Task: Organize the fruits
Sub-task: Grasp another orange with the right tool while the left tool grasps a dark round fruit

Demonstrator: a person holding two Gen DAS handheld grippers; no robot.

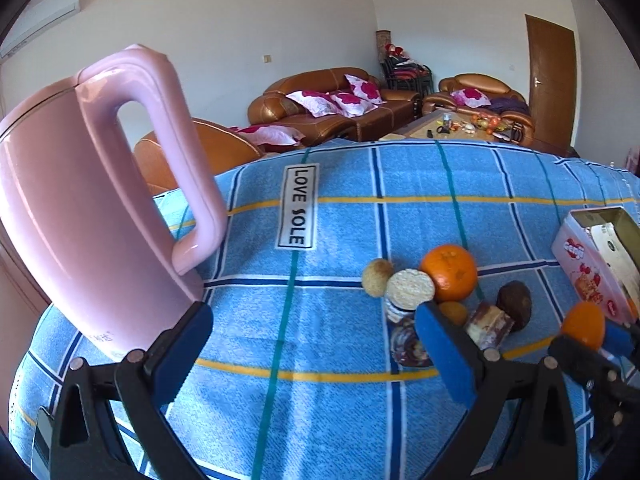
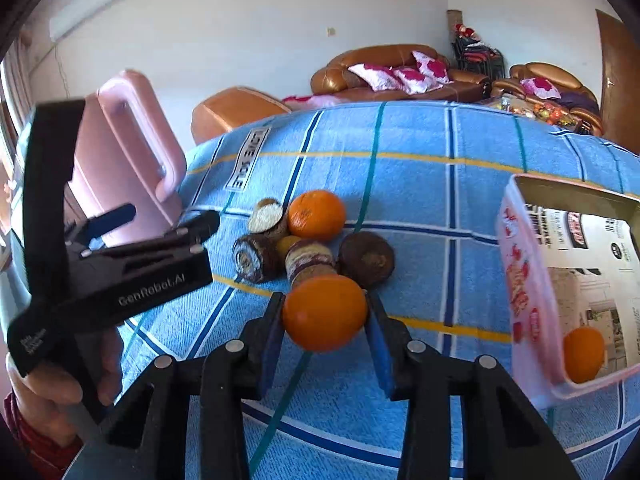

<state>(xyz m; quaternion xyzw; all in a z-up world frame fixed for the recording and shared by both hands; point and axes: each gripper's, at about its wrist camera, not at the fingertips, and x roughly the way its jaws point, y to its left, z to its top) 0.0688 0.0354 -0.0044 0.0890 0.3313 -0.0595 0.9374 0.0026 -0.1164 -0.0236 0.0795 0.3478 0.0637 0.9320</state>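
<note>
right gripper (image 2: pixel 325 314) squeezes an orange (image 2: pixel 325 312) | pile of snacks and another orange (image 2: pixel 317 215) just ahead | pink tin box (image 2: pixel 520 280) to the right, orange inside (image 2: pixel 583 354)

Pink kettle (image 1: pixel 80 208), blue plaid tablecloth (image 1: pixel 340 420), orange fruit (image 2: pixel 325 312), pink tin (image 2: pixel 520 292)

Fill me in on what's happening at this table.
A person is sorting fruit with two handheld grippers. The right gripper is shut on a round orange fruit, lifted above the blue checked tablecloth. Another orange already sits in the pink rectangular tin to the right. The left gripper is open and empty. One large orange remains in the pile among wrapped snacks and pastries, near a pink electric kettle.
</note>
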